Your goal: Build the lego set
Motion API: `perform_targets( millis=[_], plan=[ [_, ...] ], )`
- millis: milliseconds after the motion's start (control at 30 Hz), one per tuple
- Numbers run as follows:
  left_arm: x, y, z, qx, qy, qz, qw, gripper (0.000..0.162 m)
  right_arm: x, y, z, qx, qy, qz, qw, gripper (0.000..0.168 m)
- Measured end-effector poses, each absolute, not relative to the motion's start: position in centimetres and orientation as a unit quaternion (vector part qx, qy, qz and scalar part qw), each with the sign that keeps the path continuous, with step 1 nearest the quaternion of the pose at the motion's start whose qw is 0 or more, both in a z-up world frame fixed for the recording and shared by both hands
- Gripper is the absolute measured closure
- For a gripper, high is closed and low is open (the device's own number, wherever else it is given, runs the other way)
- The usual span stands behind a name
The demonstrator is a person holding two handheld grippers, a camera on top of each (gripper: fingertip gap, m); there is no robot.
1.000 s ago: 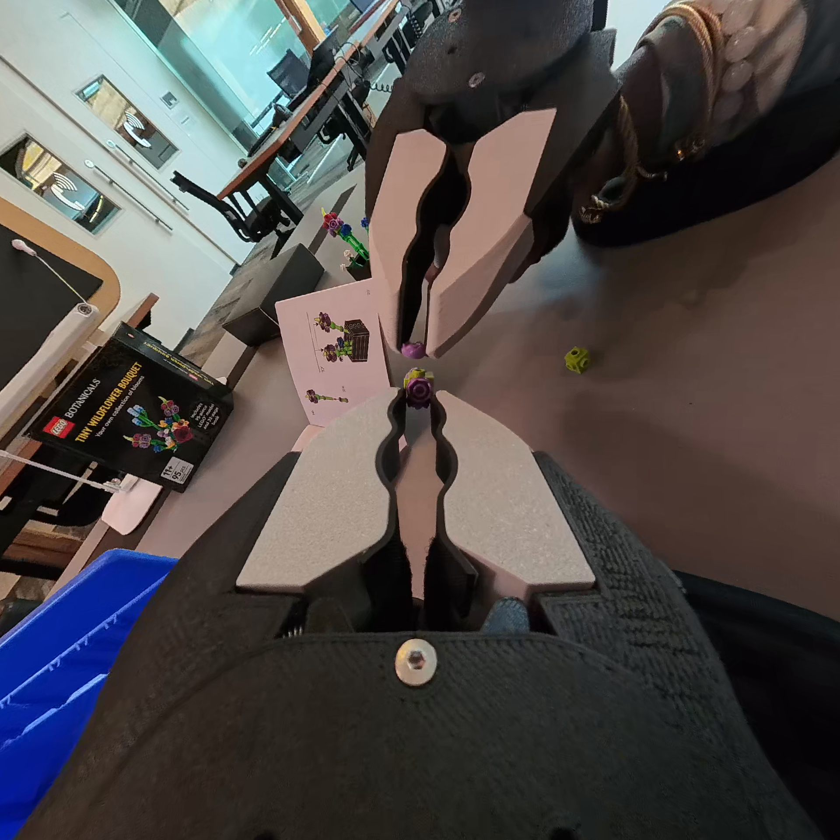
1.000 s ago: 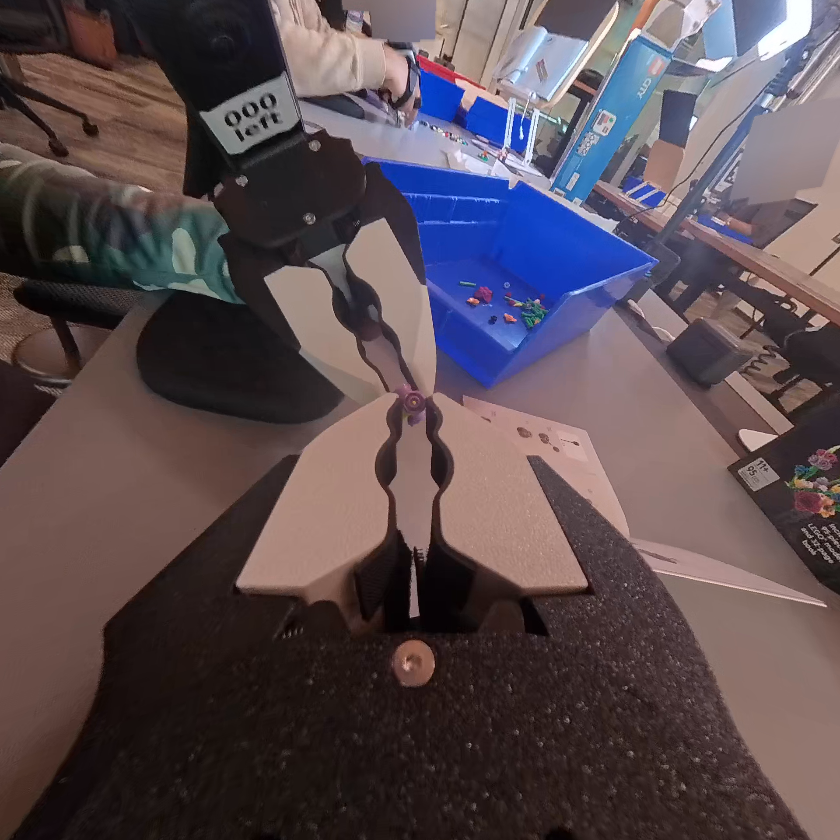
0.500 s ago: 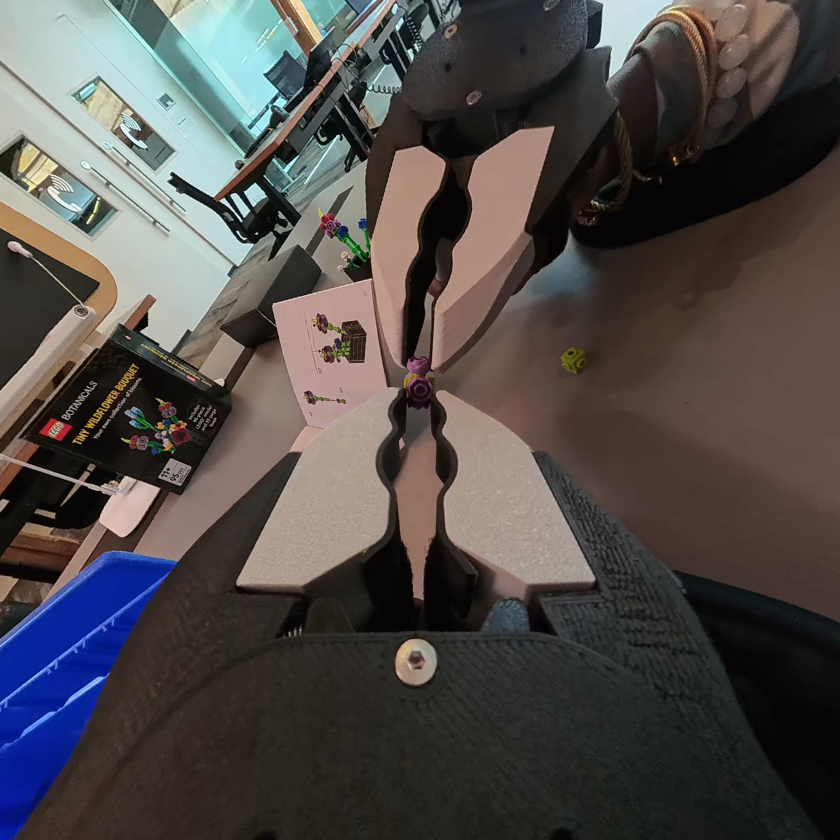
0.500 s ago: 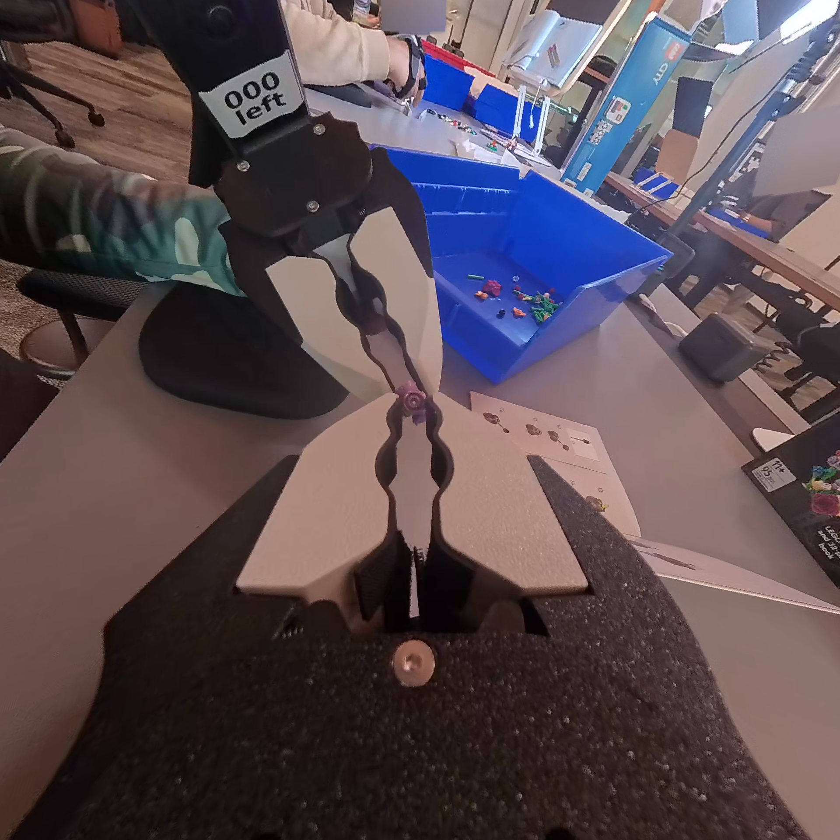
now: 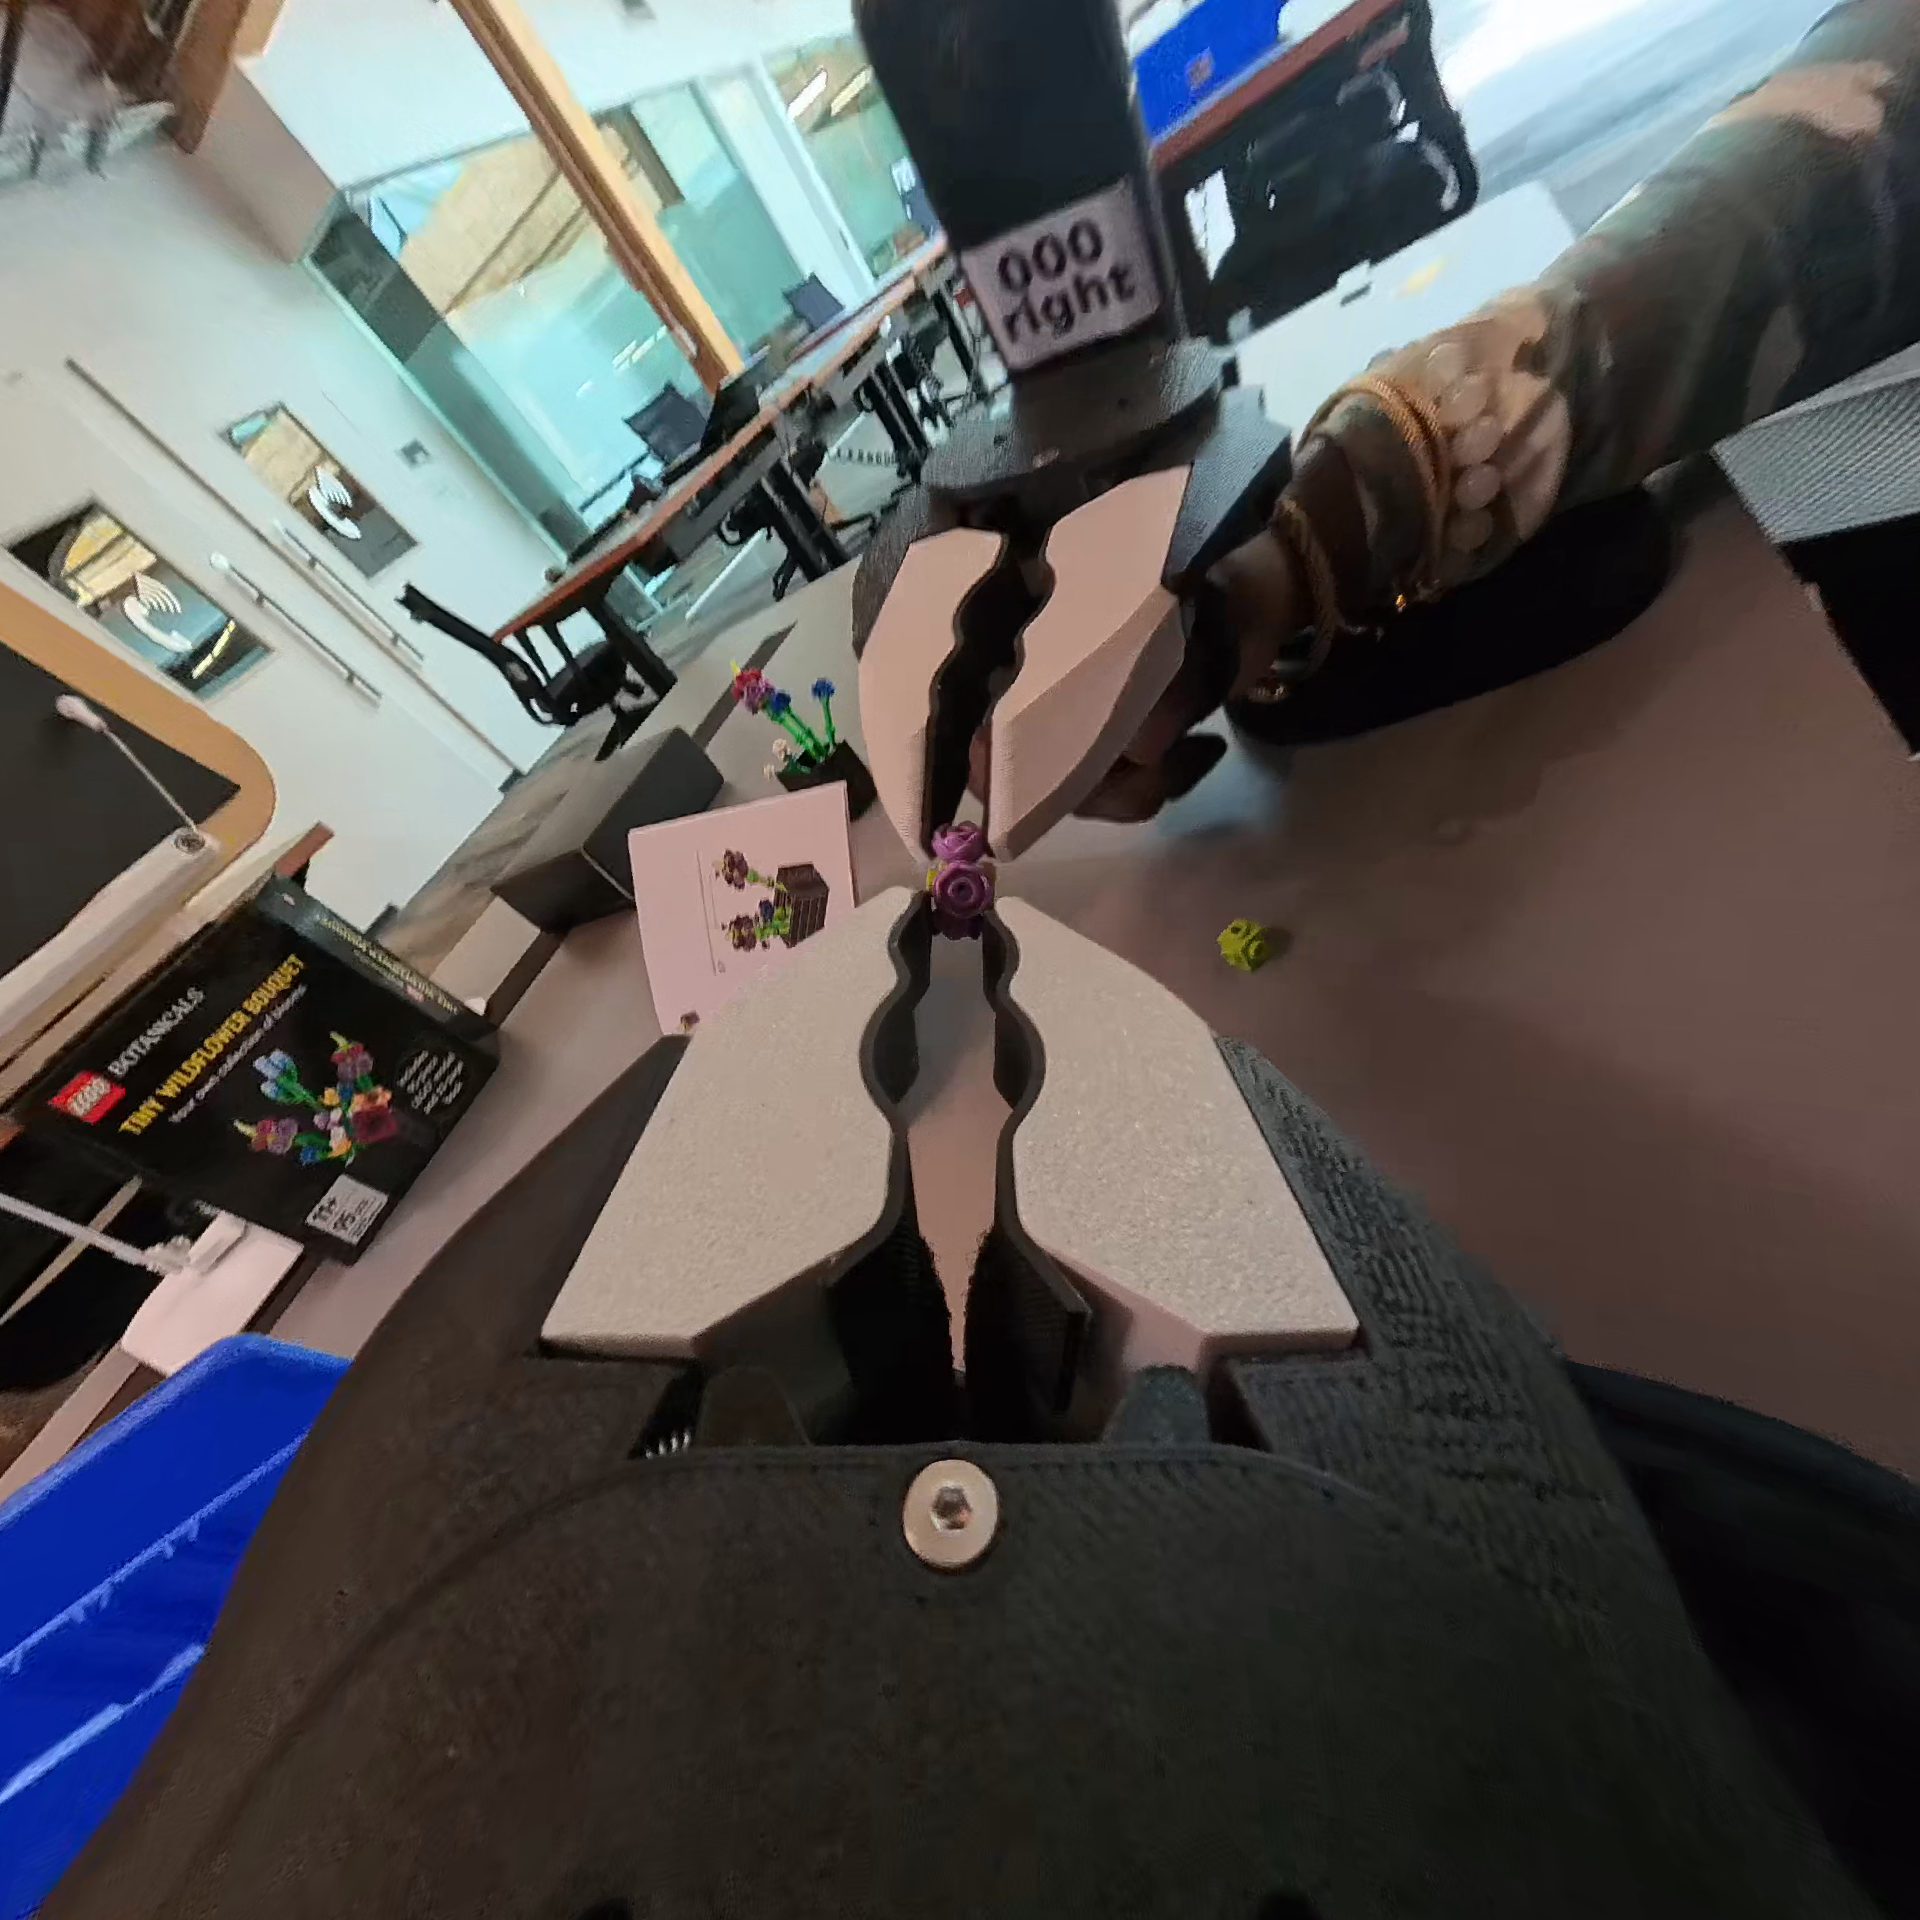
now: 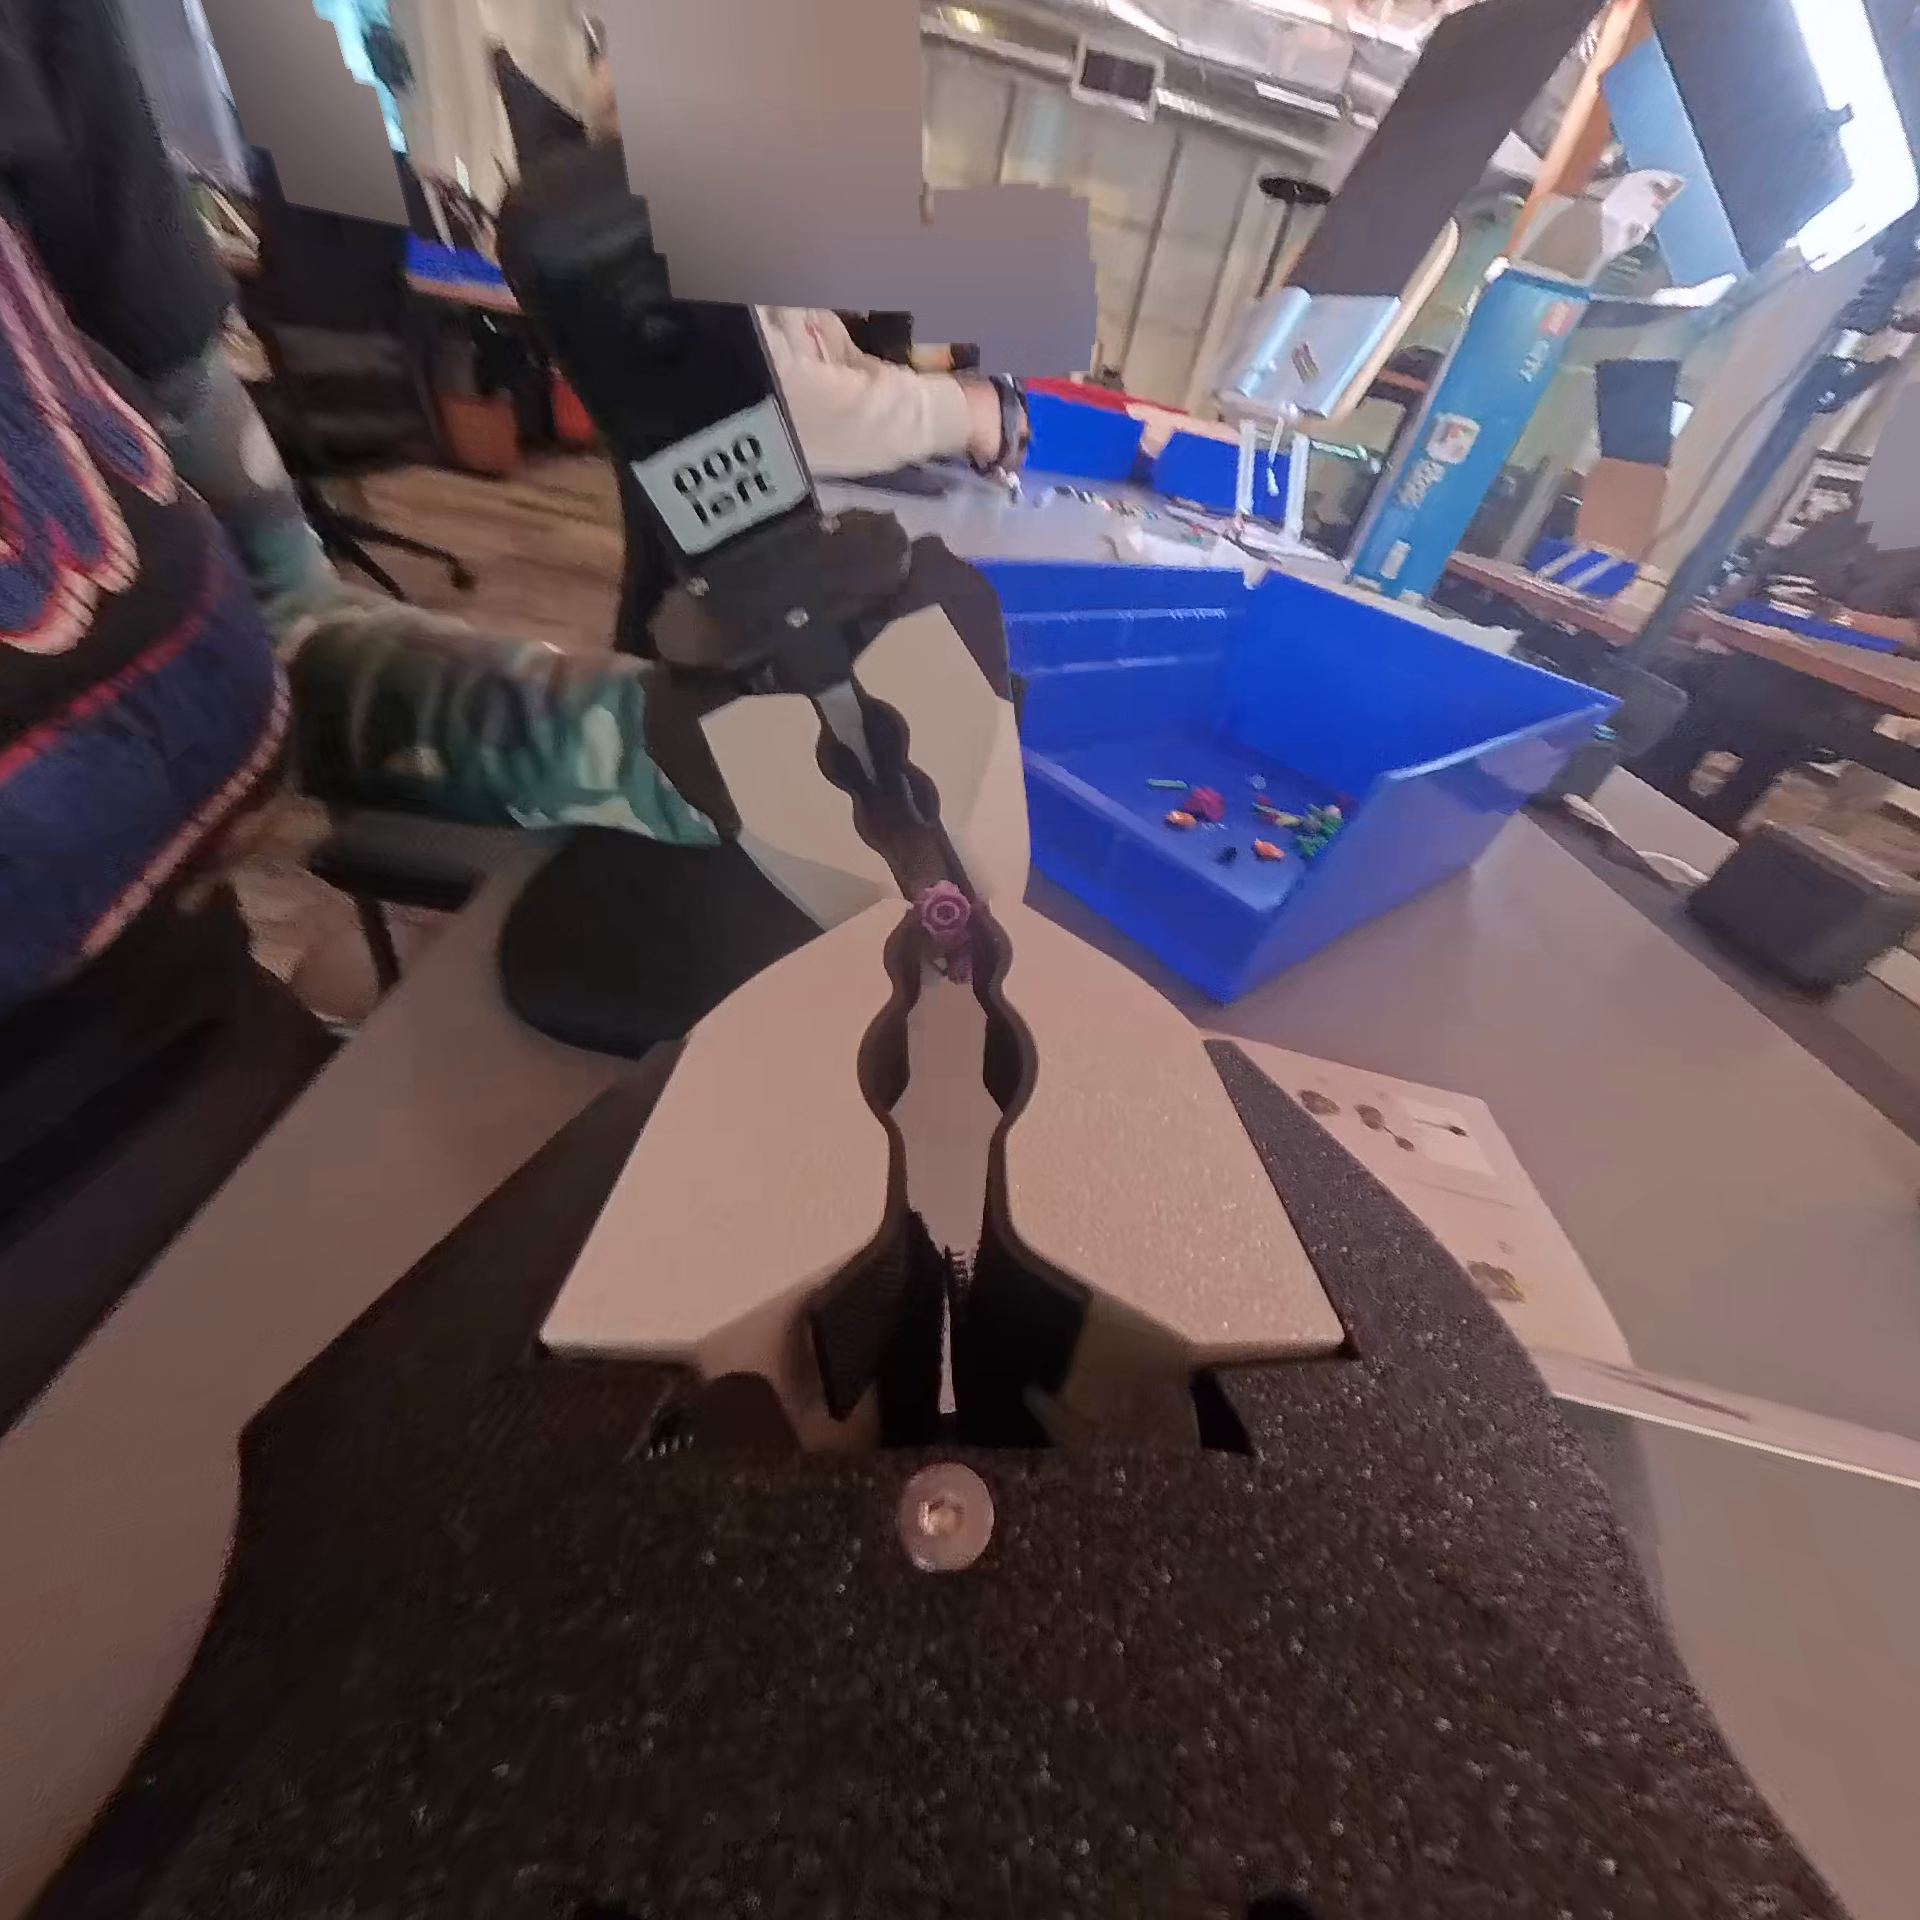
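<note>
While both tips meet over the table, notes run near to far:

Left gripper (image 5: 958,920): mine, closed down to a narrow gap on a purple flower (image 5: 960,889) pinched at the very tips; a bit of lime green shows on the piece just behind the bloom.

Right gripper (image 6: 951,940): mine too, tips pinched on a second flower (image 6: 943,914), also purple.

Contact: in the left wrist view the second flower (image 5: 956,842) sits right above the first, touching it; the right gripper (image 5: 961,844) comes in from the far side, tip to tip with the left. In the right wrist view the left gripper (image 6: 961,904) slants down from upper left to the same spot.

Height: both flowers held up off the table (image 5: 1507,935).

Loose piece: lime green brick (image 5: 1247,945) lying on the table to the right of the tips, apart from them.

Booklet (image 5: 748,894): open, white, just behind the tips on the left.

Box (image 5: 270,1091): black, flower picture on it, left of the booklet.

Bin (image 6: 1299,748): blue, beyond the left gripper, small coloured parts scattered on its floor.

Built bouquet (image 5: 795,727): in a dark base past the booklet, upright.

Black block (image 6: 1808,914): at the table's far right edge.
</note>
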State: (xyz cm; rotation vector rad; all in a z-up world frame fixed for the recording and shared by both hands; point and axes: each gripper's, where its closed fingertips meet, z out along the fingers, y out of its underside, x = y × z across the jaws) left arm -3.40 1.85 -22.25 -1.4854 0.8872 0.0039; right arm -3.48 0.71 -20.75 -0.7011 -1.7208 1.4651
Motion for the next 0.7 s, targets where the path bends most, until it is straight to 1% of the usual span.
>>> perform_targets(
  millis=[300,700],
  plan=[
    [-3.1,1.5,-21.4,-0.634,0.384,-0.011,0.671,0.153,-3.3,0.5,-20.2,-0.266,-0.663,0.591,0.374,0.159],
    [-3.0,1.3,-20.5,-0.638,0.337,-0.108,0.684,0.154,-3.5,0.5,-19.2,-0.273,-0.634,0.617,0.378,0.159]
  ],
)
